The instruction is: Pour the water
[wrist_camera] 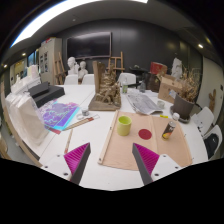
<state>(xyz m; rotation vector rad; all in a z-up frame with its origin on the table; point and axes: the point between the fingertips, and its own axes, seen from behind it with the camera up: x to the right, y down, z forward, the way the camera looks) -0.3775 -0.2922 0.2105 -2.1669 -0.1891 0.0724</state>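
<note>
A yellow-green cup [124, 125] stands on a tan wooden board [150, 148] on the white table [100, 170]. A red round lid or coaster [145, 133] lies beside the cup on the board. A small dark bottle with a yellow cap [171, 127] stands at the board's far right corner. My gripper [112, 160] is open, well short of the cup, with nothing between its magenta pads [78, 158]. The right fingertip hovers over the board's near edge.
A colourful book [60, 115] and white papers lie to the left. A wooden model [105, 88] stands at the back of the table, with boxes, tools and a clear bottle [124, 88] around it. Chairs and shelves are beyond.
</note>
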